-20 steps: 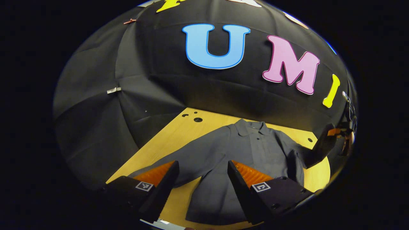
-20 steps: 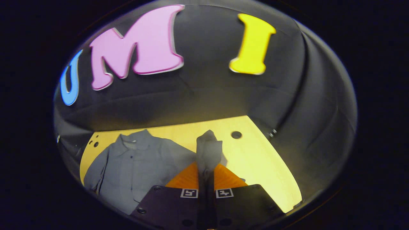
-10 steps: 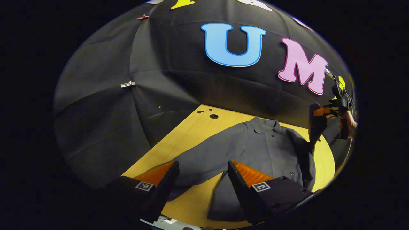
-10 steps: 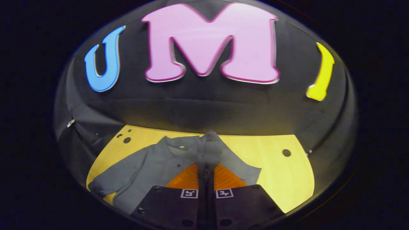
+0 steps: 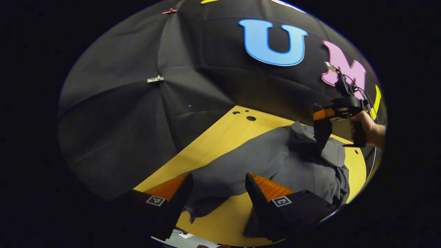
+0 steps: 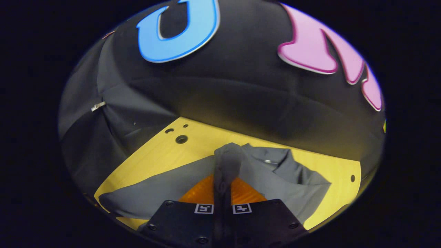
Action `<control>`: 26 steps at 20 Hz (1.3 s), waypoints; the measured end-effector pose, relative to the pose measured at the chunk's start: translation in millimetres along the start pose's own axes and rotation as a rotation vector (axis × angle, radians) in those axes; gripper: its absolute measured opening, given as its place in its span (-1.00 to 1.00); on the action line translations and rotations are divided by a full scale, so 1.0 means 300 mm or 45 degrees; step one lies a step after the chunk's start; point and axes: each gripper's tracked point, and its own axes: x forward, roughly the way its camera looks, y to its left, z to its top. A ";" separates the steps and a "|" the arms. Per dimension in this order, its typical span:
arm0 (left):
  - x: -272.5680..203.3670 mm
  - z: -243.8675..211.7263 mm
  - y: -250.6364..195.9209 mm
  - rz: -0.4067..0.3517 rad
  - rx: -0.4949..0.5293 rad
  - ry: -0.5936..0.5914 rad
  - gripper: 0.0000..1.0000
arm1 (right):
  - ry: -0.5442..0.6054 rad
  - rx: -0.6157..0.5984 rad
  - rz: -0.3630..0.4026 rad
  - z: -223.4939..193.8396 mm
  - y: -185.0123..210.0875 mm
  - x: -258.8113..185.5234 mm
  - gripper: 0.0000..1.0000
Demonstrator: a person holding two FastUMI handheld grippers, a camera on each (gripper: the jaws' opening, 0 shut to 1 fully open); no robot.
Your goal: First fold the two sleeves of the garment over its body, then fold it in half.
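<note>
Yellow wooden desk (image 5: pixel 213 144) bears a limp grey collared shirt (image 5: pixel 262 158), best pinched at cuffs; right tool (image 6: pixel 222 182) clamps its sleeve (image 6: pixel 225 162), left tool (image 5: pixel 217 193) gapes.

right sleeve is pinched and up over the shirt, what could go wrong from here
1. The right tool pinches only the right sleeve end, so the cloth could slip out before it lies across the shirt.
2. The fabric already bunches near the collar, so the fold may land creased.
3. The left tool hangs open above the left sleeve; with nothing pinning the shirt, the pull may drag it along the table.
</note>
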 end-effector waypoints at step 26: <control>0.267 -0.295 0.330 0.338 -0.254 0.291 0.92 | -0.095 0.075 -0.176 -0.138 -0.144 -0.443 0.99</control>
